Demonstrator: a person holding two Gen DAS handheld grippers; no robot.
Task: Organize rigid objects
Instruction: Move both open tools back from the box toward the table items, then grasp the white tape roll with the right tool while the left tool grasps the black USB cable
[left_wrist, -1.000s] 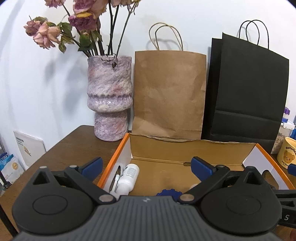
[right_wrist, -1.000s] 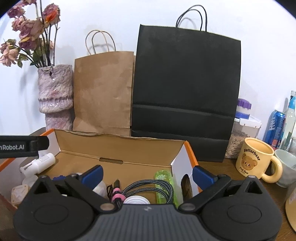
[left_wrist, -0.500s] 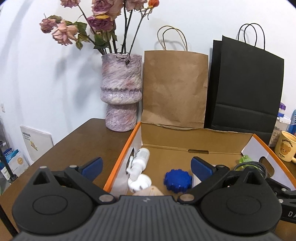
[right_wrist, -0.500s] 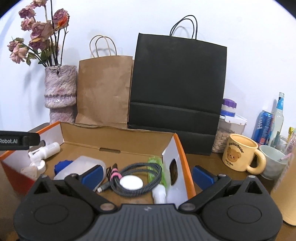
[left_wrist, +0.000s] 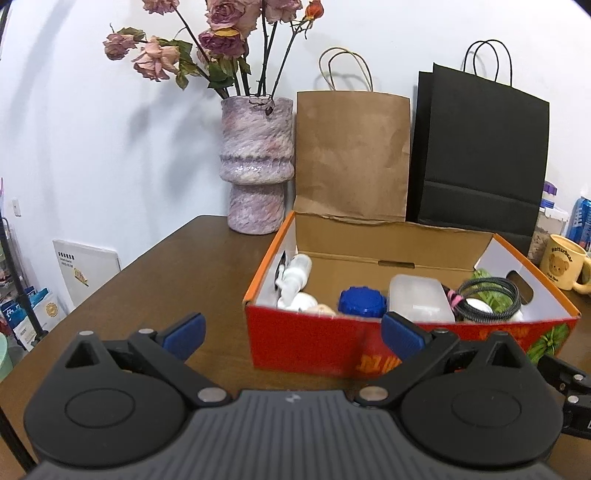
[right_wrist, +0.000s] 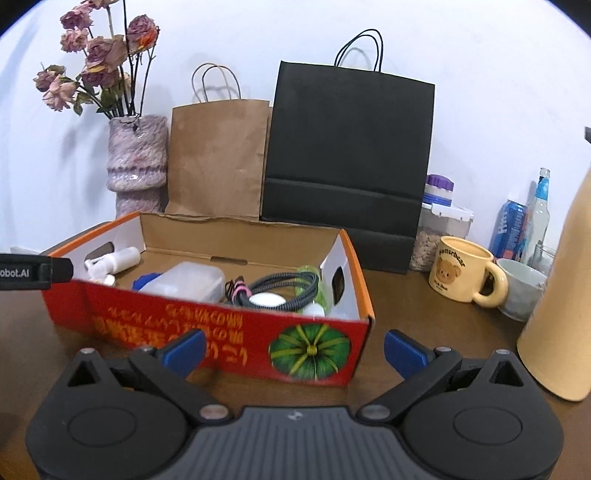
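A red cardboard box (left_wrist: 314, 343) (right_wrist: 155, 317) with orange rims stands on the brown table. Inside lie a white pump bottle (left_wrist: 295, 275) (right_wrist: 118, 258), a blue ridged lid (left_wrist: 362, 301), a clear plastic case (left_wrist: 419, 297) (right_wrist: 188, 280), a coiled braided cable (left_wrist: 487, 299) (right_wrist: 284, 288) around a white puck, and something green. My left gripper (left_wrist: 293, 338) hangs open before the box's front wall, holding nothing. My right gripper (right_wrist: 295, 349) is open too, empty, in front of the box's right corner.
Behind the box stand a purple vase (left_wrist: 256, 166) of dried roses, a brown paper bag (left_wrist: 351, 155) and a black paper bag (right_wrist: 347, 166). To the right are a bear mug (right_wrist: 465, 275), a grey cup (right_wrist: 524, 288), a jar, a can, bottles and a tan cylinder (right_wrist: 561, 302).
Both grippers have pulled back from above the box's inside to in front of its outer wall. The box front and more of the table now show.
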